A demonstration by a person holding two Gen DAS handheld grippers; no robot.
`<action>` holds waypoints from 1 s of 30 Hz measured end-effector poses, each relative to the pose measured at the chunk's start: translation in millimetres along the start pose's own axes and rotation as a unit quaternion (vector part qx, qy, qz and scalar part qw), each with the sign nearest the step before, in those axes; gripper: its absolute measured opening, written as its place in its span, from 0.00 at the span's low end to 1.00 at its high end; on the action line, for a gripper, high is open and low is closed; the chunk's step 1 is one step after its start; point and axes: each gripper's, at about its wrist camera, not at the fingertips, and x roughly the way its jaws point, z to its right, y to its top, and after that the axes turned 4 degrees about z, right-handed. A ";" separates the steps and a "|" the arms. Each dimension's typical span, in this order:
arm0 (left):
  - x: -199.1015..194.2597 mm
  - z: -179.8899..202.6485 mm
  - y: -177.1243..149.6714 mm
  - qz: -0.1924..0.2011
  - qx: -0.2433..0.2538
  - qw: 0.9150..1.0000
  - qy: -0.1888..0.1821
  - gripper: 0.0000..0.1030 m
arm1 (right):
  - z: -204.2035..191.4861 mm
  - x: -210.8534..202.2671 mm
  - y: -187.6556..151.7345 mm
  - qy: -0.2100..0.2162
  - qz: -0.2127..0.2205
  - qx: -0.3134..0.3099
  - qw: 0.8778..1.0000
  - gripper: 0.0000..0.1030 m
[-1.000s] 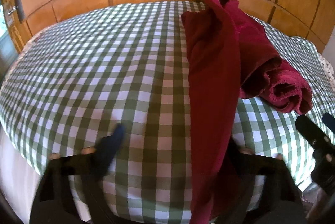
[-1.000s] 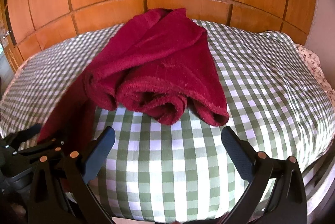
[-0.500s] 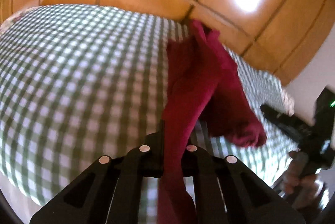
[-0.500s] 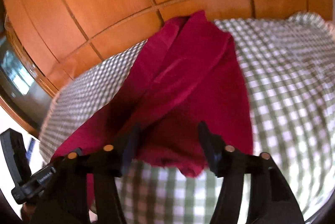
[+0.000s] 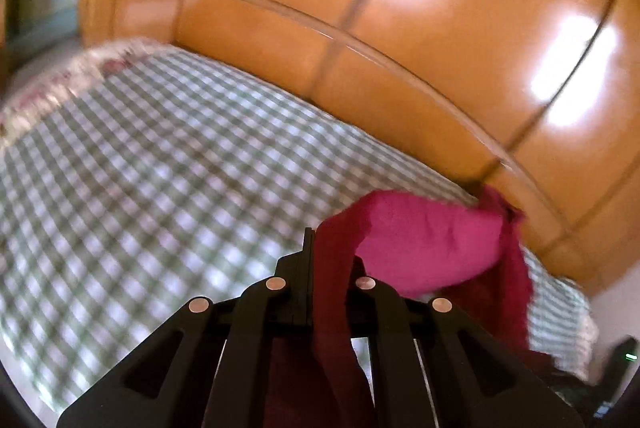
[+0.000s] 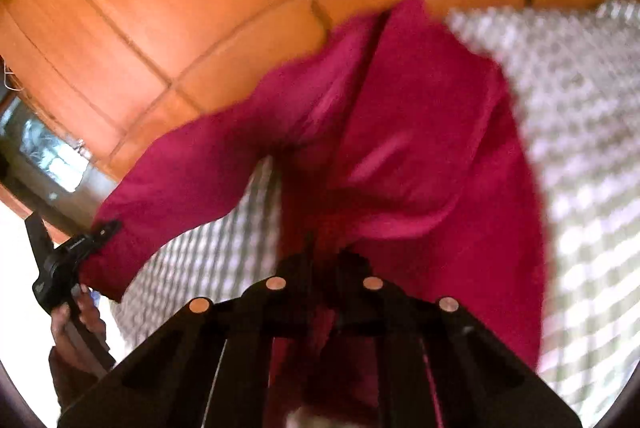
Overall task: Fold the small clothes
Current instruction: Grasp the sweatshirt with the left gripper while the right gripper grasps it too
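Crimson terry cloth, a small soft garment (image 6: 420,147), hangs lifted above the green-and-white checked bedspread (image 5: 160,167), stretched between both black two-finger grippers in front of the glossy orange wooden panelling (image 5: 400,7). The left gripper (image 5: 310,248) is clamped tight on a narrow strip of the fabric, which passes between its fingers and trails down under it. The right gripper (image 6: 324,260) is likewise pinched on a fold at the cloth's lower edge, the rest spreading up and leftward to the left gripper.
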 end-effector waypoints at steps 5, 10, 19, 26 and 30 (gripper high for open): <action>13.6 -21.7 21.1 0.005 -0.008 0.997 0.071 0.35 | 70.9 -49.1 54.9 -0.125 0.085 0.002 0.988 0.06; -13.2 -27.4 6.5 0.046 -0.020 0.997 0.062 0.73 | 161.4 -74.9 99.0 -0.256 0.124 0.040 0.958 0.14; -2.1 37.4 -88.2 -0.110 0.043 0.979 -0.169 0.46 | 204.2 -77.6 69.5 -0.216 0.093 0.103 0.967 0.67; 41.8 93.7 -151.8 -0.210 0.003 0.943 -0.256 0.46 | 173.8 -47.8 -35.5 -0.040 -0.047 0.139 0.988 0.58; 57.3 116.8 -166.3 -0.237 -0.015 0.931 -0.277 0.46 | 163.2 -34.8 -63.8 0.015 -0.078 0.150 0.985 0.47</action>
